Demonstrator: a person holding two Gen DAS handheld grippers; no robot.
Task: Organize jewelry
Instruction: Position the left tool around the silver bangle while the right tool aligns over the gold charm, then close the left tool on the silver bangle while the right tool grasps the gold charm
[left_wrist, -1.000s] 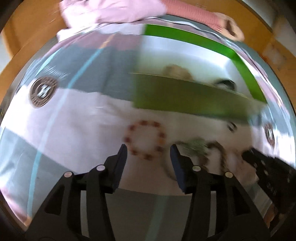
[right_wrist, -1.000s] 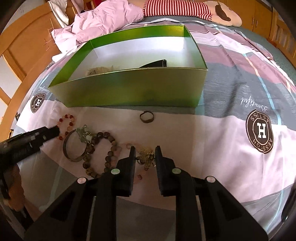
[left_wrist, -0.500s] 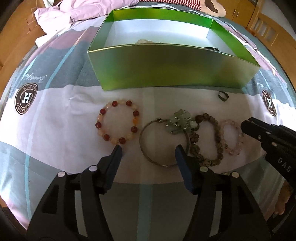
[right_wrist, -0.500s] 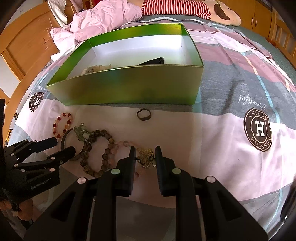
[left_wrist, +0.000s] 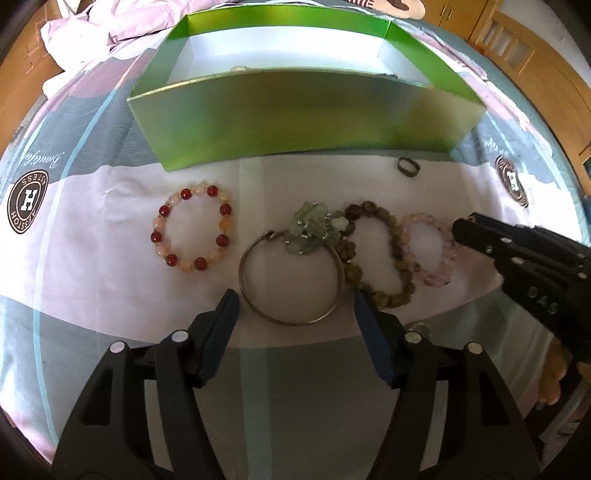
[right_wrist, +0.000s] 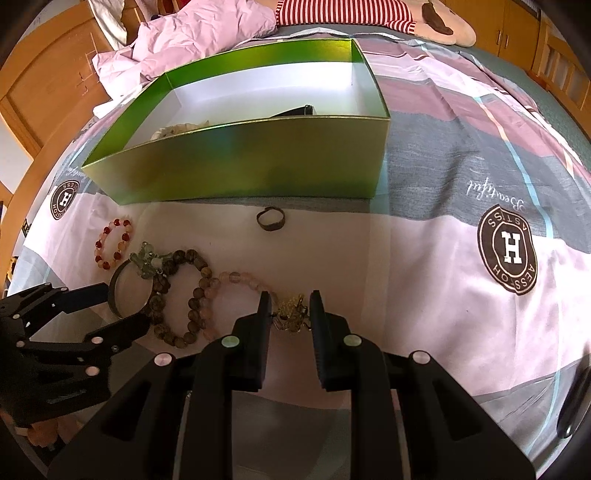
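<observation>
Several pieces of jewelry lie in a loose row on the pale pink band of the patterned bedspread (right_wrist: 424, 258), just in front of the shiny green cardboard box (left_wrist: 303, 122). From the left wrist view they run: a red-and-peach beaded bracelet (left_wrist: 192, 229) lying apart, then a thin metal bangle with a green stone cluster (left_wrist: 291, 277), touching a brown wooden-bead bracelet (left_wrist: 376, 258), which touches a pale pink bead bracelet (left_wrist: 432, 251). A small dark ring (right_wrist: 270, 218) sits alone near the box's front wall. The box stands open at the top, its white inside holding a pale beaded piece and a dark object. Bare bedspread stretches wide to the right of the row; the left side ends near the wooden bed frame.

The left gripper (left_wrist: 295, 314) tilts steeply down over the bangle, its jaws opening and straddling the bangle's near rim without pressing on it. The right gripper (right_wrist: 290, 314) also points steeply down, jaws narrow, with a small gold chain piece (right_wrist: 291, 310) between the pads; whether they pinch it I cannot tell. A hand shows behind each gripper's body.
</observation>
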